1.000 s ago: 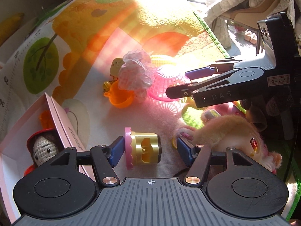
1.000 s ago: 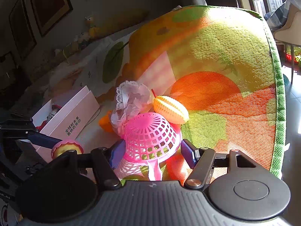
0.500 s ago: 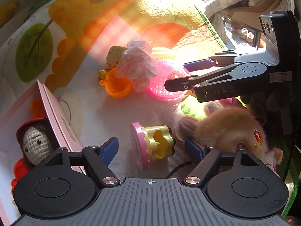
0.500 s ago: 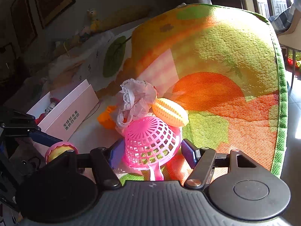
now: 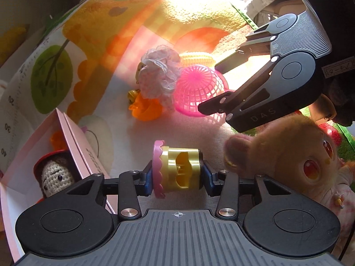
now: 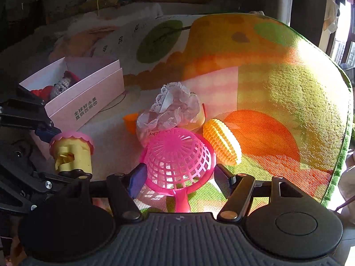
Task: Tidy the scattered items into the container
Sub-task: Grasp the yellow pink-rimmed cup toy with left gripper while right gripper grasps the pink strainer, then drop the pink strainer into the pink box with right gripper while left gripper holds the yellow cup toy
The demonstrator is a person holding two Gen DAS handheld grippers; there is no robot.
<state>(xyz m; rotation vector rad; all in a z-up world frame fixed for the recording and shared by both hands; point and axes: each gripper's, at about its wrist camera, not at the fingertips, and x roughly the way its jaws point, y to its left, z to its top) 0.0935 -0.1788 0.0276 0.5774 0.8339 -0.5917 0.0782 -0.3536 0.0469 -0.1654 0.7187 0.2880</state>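
Left gripper point(image 5: 178, 177) clamped on yellow toy point(image 5: 177, 168), long axis crosswise between pads; pink box point(image 5: 75, 137) just left, nearer this hand. Right gripper point(image 6: 179, 178) jaws spread, straddling pink strainer point(image 6: 177, 155) on mat point(image 6: 277, 84)

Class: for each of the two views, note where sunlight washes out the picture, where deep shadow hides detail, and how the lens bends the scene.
Left wrist view: sun glare bleaches the play mat at top centre, and straight edges bow like a barrel. Right wrist view: the mat's right side glows, the pink strainer casts lattice shadows, the left gripper sits in murky shade, and the mat's edge curves.
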